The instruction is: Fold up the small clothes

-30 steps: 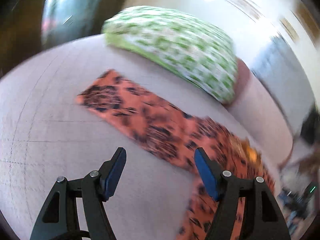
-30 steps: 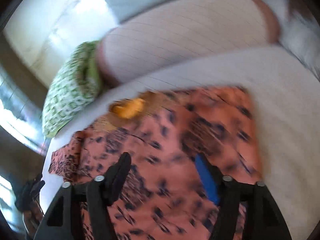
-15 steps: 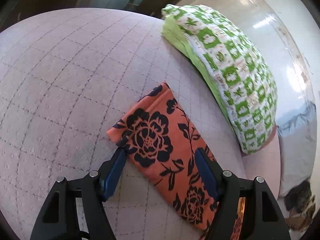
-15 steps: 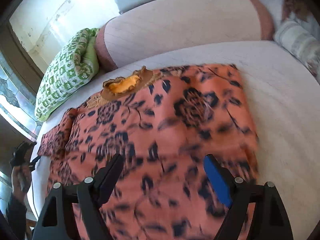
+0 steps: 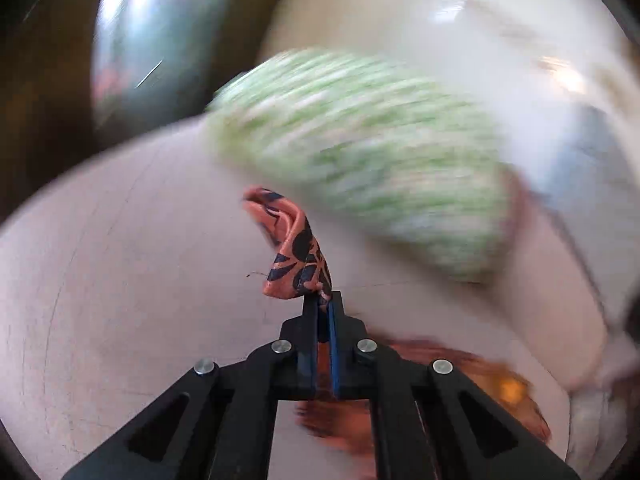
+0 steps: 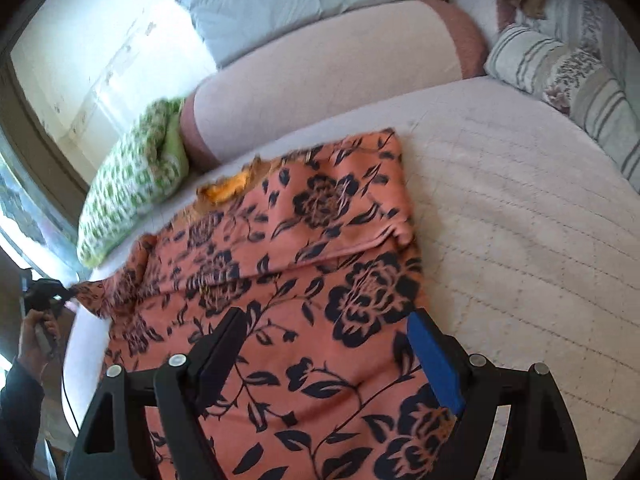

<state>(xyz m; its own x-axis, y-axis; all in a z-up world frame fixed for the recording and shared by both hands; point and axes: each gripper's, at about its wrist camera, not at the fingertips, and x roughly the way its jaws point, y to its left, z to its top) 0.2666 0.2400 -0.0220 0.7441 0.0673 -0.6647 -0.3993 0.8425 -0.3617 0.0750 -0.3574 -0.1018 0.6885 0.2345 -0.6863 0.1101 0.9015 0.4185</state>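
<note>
An orange garment with black flowers (image 6: 320,280) lies spread on the bed, one part folded over across its middle. In the left wrist view my left gripper (image 5: 323,300) has its jaws closing tight on the sleeve end (image 5: 296,256), which is pinched between the pads and stands up off the quilt. The right wrist view shows that same left gripper (image 6: 44,292) at the far left, pulling the sleeve tip (image 6: 92,292) outward. My right gripper (image 6: 326,320) hovers open over the garment's near part, with nothing between its fingers.
A green-and-white pillow (image 5: 360,160) lies just behind the lifted sleeve. A pink bolster (image 6: 328,76), a pale blue pillow (image 6: 288,4) and a striped pillow (image 6: 568,76) line the bed's far side. Pale quilt (image 6: 520,240) stretches to the right. A person's hand (image 6: 36,340) holds the left gripper.
My left gripper has shut on the sleeve end and lifted it off the bed. The right gripper has slid across the garment, still open.
</note>
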